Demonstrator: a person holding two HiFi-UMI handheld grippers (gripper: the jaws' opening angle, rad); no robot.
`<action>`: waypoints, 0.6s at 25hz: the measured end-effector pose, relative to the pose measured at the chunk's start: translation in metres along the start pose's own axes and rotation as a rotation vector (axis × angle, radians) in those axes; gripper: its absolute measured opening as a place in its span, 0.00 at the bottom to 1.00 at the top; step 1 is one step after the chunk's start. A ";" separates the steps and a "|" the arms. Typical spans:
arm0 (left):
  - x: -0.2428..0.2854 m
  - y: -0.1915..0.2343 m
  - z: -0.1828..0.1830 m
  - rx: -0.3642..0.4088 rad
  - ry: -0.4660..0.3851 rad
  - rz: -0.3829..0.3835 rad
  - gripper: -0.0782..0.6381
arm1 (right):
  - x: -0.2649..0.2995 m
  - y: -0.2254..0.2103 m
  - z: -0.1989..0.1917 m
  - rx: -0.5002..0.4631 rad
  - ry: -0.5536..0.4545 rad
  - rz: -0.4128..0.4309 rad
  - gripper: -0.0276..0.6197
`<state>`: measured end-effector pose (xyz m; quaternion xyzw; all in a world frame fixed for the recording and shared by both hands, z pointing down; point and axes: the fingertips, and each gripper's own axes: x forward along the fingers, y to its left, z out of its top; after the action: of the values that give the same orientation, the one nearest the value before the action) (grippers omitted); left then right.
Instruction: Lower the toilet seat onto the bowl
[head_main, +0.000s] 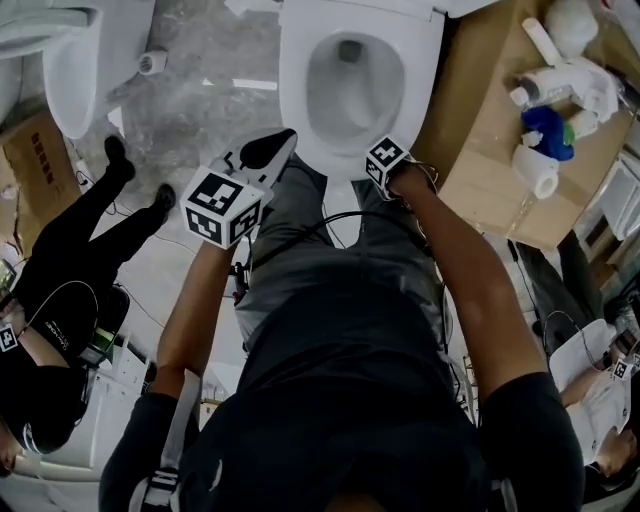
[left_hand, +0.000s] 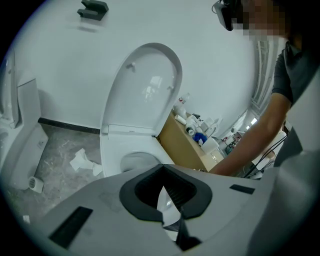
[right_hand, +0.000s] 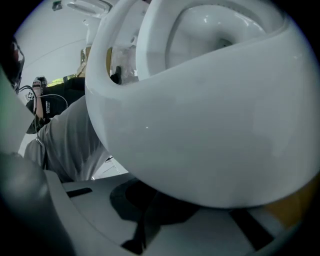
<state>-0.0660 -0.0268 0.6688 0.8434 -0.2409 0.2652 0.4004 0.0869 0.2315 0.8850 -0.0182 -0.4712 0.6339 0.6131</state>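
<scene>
Head view first: the wearer stands square to the toilet bowl (head_main: 296, 92), right at its near rim; I'd say that stance is there so both tools can reach up and back. The toilet seat (head_main: 355, 8) is only a foreshortened white strip at the far edge, so it is up and nowhere near the bowl. The left gripper (head_main: 270, 148) angles in from the near left, its tip over the bowl's near-left rim; the right gripper (head_main: 380, 158) is tucked low against the bowl's near front. A cardboard box (head_main: 480, 120) loaded with bottles and rolls stands to the right, and a seated person (head_main: 70, 260) is off to the left, well clear.

Over to the left gripper view: there's the seat, upright and leaning on the far wall, with the bowl open below it; the tool is aimed that way, probably lining up for the reach. Its jaws are drawn together to a thin sliver at the tip; nothing sits between them and nothing touches them. Paper scraps (left_hand: 82, 161) lie on the floor to the bowl's left.

Now the right gripper view: the bowl's outer wall fills the picture, looming just above the jaws; whether it touches them I cannot tell. These jaws are closed to a dark seam and carry nothing. My read: this hand is parked low, out of the seat's path, and the lowering has not begun.
</scene>
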 end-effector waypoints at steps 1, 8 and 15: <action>0.002 0.001 -0.002 -0.005 0.003 -0.001 0.12 | 0.003 -0.001 0.000 0.008 0.013 0.011 0.06; 0.013 0.013 -0.009 -0.032 0.006 0.000 0.12 | 0.011 -0.012 0.002 0.096 0.160 0.081 0.05; 0.029 0.021 -0.027 -0.053 0.043 0.001 0.12 | 0.022 -0.024 0.010 0.154 0.211 0.110 0.05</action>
<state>-0.0640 -0.0225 0.7135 0.8264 -0.2395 0.2770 0.4277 0.0943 0.2384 0.9175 -0.0635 -0.3523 0.6955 0.6230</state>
